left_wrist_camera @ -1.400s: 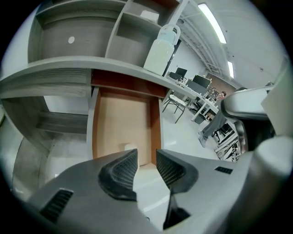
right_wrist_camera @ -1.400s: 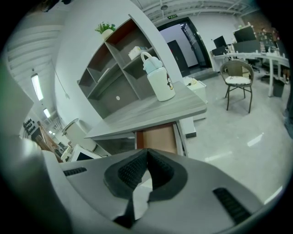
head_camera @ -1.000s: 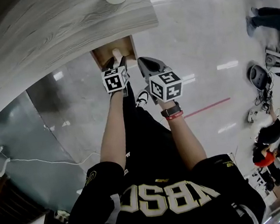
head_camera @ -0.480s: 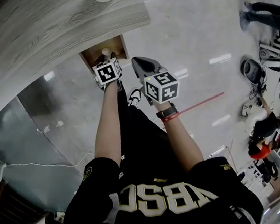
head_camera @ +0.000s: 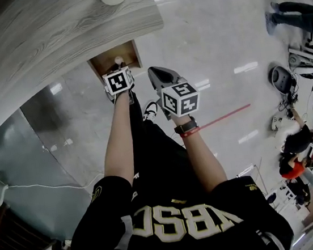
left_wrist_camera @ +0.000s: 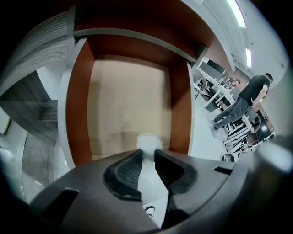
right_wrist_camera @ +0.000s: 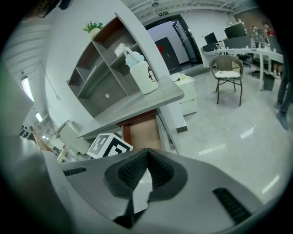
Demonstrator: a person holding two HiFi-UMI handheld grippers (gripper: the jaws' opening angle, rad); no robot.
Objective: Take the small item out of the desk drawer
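Drawer point(head_camera: 128, 50) stands pulled out under the grey surface point(head_camera: 48, 38). At its near end the left tool point(left_wrist_camera: 146, 154) has just been closing its jaws, and the pads now pinch a small white item point(left_wrist_camera: 147, 140). Only its blurred top shows beyond them, shape unclear. To the right, outside the drawer, the right tool point(right_wrist_camera: 146, 153) hovers with jaws pressed together.

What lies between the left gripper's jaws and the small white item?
Nothing: in the left gripper view, the left gripper has just been closing and its pads press directly on the small white item.
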